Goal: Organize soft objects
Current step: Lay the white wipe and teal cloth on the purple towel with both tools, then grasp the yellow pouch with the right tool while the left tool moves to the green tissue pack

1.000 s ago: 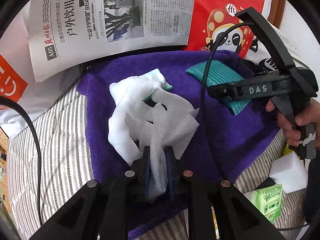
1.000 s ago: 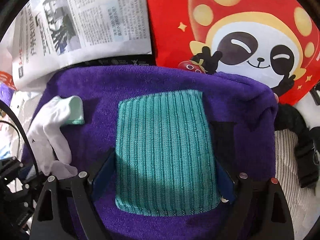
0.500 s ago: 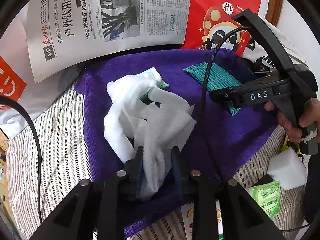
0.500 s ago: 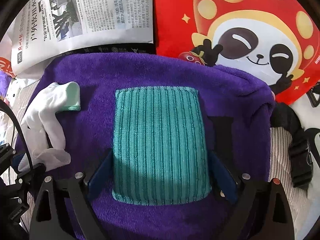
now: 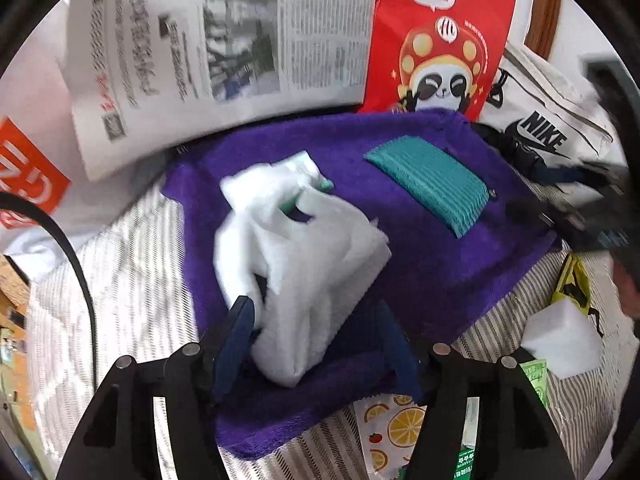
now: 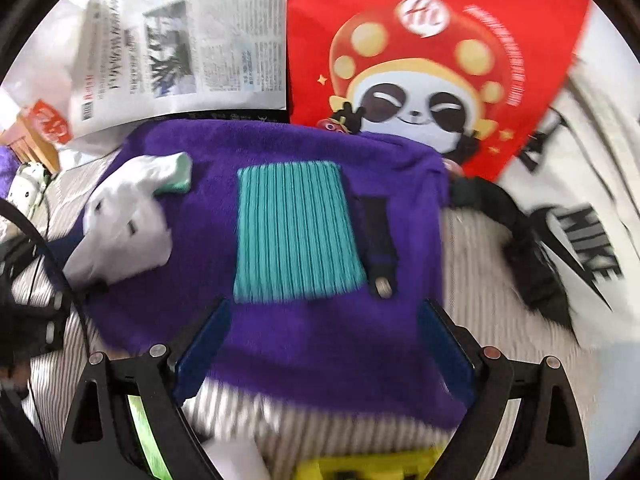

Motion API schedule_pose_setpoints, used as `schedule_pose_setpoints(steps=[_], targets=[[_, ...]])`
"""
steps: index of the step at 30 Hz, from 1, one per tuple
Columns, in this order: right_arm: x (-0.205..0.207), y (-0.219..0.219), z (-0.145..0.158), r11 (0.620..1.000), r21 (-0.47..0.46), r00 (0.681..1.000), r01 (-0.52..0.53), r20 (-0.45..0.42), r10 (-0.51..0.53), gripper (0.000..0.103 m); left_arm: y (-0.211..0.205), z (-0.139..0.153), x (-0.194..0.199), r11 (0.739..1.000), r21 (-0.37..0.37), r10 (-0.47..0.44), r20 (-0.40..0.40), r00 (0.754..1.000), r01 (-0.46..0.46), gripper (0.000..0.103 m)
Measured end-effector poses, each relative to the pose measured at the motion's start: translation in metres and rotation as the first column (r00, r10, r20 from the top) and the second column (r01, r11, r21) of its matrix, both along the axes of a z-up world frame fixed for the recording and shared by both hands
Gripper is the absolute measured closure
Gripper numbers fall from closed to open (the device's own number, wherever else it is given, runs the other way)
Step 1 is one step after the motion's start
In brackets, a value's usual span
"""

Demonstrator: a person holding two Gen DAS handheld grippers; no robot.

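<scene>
Jaws of the left gripper (image 5: 316, 344) have just been opening, letting the white cloth (image 5: 304, 264) rest loose between them at 6 o'clock on the purple towel (image 5: 420, 264). Right gripper (image 6: 324, 344) stands spread and empty; the teal cloth (image 6: 296, 232) lies flat at the towel's center, apparently already placed.

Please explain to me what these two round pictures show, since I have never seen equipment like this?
Each picture comes from a fisheye camera mounted on a hand-held tool with two jaws; a person carries one tool in each hand. The black arms with blue pads at the bottom are the tools themselves. In the left view, the left gripper has just been opening its jaws around crumpled white socks, which lie loose between the pads. In the right view, the right gripper stands open and empty, just short of a folded teal cloth. Both items rest on a purple towel spread over striped bedding. Behind lie a newspaper and a red panda bag.
</scene>
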State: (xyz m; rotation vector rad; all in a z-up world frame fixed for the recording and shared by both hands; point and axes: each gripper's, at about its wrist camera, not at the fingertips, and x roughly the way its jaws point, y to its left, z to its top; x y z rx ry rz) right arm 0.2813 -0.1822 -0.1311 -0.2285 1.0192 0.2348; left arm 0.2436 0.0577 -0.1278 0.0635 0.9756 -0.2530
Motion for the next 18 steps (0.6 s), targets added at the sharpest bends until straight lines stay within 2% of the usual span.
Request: schedule_pose_setpoints(steps=[8, 12, 18], targets=[[-0.093, -0.055, 0.028, 0.999, 0.021, 0.998, 0.043, 0.043, -0.044, 0.01, -0.007, 0.033, -0.013, 0.999, 0.03, 0.016, 0.079, 0.997, -0.018, 0.037], [-0.104, -0.076, 0.01, 0.994, 0.002, 0.993, 0.114, 0.014, -0.114, 0.01, -0.013, 0.045, -0.022, 0.999, 0.032, 0.026, 0.089, 0.996, -0.029, 0.037], [-0.104, -0.09, -0.023, 0.99, 0.087, 0.993, 0.113, -0.04, -0.11, 0.01, -0.013, 0.056, -0.058, 0.999, 0.036, 0.025, 0.095, 0.995, -0.029, 0.037]])
